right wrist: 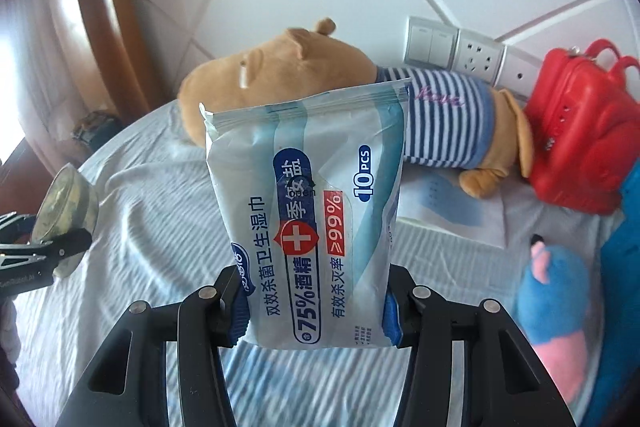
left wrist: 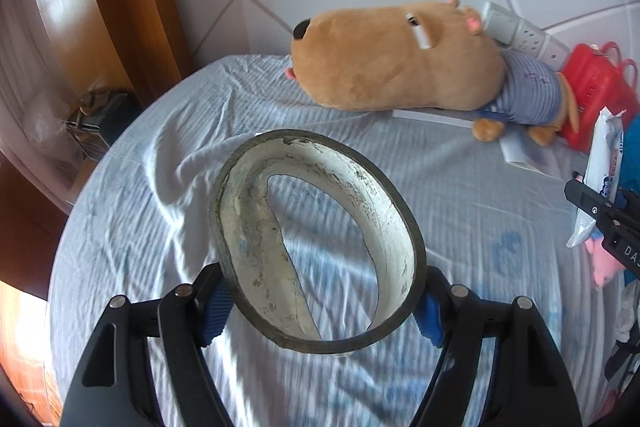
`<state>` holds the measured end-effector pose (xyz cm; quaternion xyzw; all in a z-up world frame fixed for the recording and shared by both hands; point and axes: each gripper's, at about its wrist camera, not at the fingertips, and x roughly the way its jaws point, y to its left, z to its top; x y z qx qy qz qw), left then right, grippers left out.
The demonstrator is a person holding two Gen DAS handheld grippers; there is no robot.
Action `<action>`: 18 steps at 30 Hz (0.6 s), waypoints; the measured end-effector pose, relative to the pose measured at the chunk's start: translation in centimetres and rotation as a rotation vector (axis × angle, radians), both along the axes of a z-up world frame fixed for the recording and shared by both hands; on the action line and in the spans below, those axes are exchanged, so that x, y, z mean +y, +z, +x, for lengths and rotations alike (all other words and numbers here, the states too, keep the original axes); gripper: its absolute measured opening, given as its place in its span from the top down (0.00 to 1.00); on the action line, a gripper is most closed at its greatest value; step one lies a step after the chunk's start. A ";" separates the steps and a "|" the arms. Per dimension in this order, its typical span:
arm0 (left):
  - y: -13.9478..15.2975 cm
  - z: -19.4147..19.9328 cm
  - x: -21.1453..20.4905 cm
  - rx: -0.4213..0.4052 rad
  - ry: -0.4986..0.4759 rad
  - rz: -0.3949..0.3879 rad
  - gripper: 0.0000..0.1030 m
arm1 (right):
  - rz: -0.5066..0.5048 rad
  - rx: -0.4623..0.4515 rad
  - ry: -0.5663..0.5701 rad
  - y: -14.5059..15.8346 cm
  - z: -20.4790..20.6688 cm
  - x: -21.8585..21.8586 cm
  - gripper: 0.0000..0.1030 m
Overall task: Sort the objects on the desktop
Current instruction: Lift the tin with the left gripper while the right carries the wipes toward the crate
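Two grips: grimy tape ring (left wrist: 316,239), glossy wipes pack (right wrist: 316,195).

both wrist views look steeply down, close over the bed; both show the plush bear (left wrist: 400,63).

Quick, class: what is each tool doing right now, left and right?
Left tool: closed on the worn grey tape roll with a whitish inner ring.
Right tool: closed on the pale blue plastic pack of wet wipes.
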<state>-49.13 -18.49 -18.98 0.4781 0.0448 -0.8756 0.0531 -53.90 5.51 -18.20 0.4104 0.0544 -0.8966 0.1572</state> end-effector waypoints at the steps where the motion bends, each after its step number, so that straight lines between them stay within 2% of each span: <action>1: 0.6 0.7 0.3 0.006 -0.008 -0.002 0.29 | 0.000 0.004 0.004 0.6 0.9 0.0 0.51; 9: 4.5 6.8 2.5 0.047 -0.068 -0.011 0.29 | -0.013 0.013 0.053 3.9 8.3 -1.1 0.51; 18: 6.5 13.9 4.2 0.073 -0.103 -0.028 0.29 | 0.007 0.025 0.093 6.0 16.0 -1.7 0.51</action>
